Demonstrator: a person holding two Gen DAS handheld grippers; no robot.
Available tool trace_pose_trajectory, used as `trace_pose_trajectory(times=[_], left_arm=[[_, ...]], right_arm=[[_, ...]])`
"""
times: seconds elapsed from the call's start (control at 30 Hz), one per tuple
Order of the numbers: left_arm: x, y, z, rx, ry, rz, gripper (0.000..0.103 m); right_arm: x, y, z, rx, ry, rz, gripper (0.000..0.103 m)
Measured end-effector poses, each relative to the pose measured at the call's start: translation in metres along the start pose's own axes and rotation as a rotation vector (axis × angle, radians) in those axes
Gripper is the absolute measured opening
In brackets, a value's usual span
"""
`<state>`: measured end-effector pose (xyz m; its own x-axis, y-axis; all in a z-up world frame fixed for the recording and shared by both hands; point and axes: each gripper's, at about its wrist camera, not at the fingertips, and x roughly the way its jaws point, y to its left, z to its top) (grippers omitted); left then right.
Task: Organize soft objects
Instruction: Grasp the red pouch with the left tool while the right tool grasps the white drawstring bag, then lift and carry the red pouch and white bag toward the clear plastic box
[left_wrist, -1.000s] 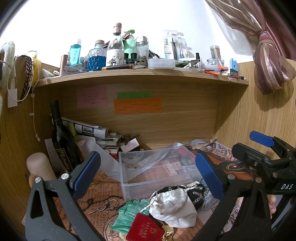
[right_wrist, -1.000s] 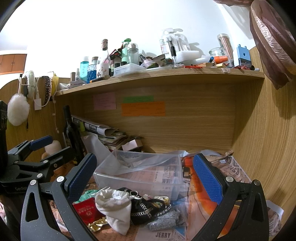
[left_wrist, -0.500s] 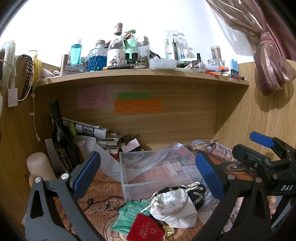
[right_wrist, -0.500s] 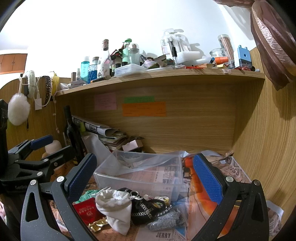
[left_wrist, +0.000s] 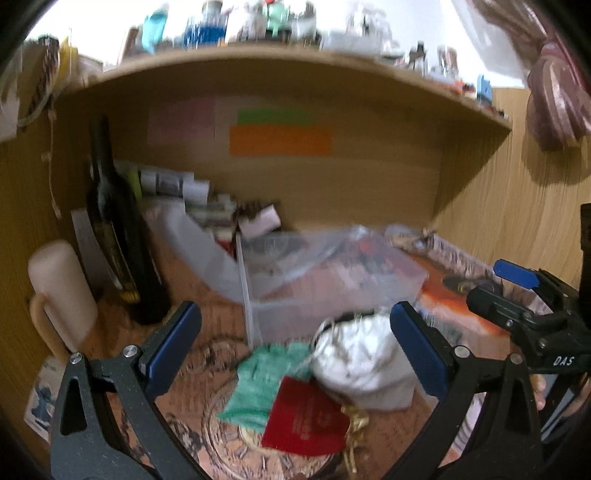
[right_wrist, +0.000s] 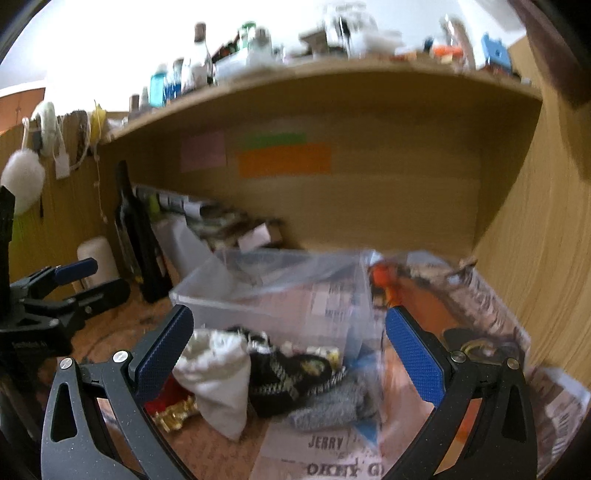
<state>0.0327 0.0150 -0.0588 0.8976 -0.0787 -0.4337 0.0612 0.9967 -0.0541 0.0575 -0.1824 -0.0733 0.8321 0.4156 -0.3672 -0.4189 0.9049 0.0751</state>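
Two grippers hover with fingers spread wide, holding nothing: the left gripper (left_wrist: 295, 334) and the right gripper (right_wrist: 290, 338). Just in front of the clear plastic bin (right_wrist: 280, 295) lies a crumpled white cloth pouch (right_wrist: 218, 373), its long axis running toward the camera, beside a black chain-trimmed bag (right_wrist: 284, 373), grey knit piece (right_wrist: 328, 410), green cloth (left_wrist: 258, 380) and flat red pouch (left_wrist: 303, 417). Newspaper (right_wrist: 332, 450) covers the wooden desk nook.
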Motion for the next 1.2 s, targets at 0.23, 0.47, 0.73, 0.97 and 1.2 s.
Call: trace_pose_trajectory(times=[0.23,0.47,0.73,0.97,1.2], left_arm=[[0.026,0.008,-0.039,-0.017,0.161,0.003,0.084],[0.033,0.017,-0.069,-0.068,0.253,-0.030,0.071],[0.044,0.017,-0.081,-0.092,0.312,-0.087,0.060],[0.039,0.013,-0.081,-0.068,0.313,-0.108,0.030],[0.027,0.021,-0.074,-0.086,0.285,-0.091,0.017]], right_arm=[[0.025,0.008,-0.030,-0.010,0.142,0.096,0.076],[0.043,0.024,-0.045,-0.022,0.215,0.177,0.058],[0.062,0.040,-0.048,-0.054,0.267,0.198,0.053],[0.078,0.049,-0.055,-0.109,0.327,0.144,0.039],[0.064,0.044,-0.050,-0.084,0.276,0.159,0.011]])
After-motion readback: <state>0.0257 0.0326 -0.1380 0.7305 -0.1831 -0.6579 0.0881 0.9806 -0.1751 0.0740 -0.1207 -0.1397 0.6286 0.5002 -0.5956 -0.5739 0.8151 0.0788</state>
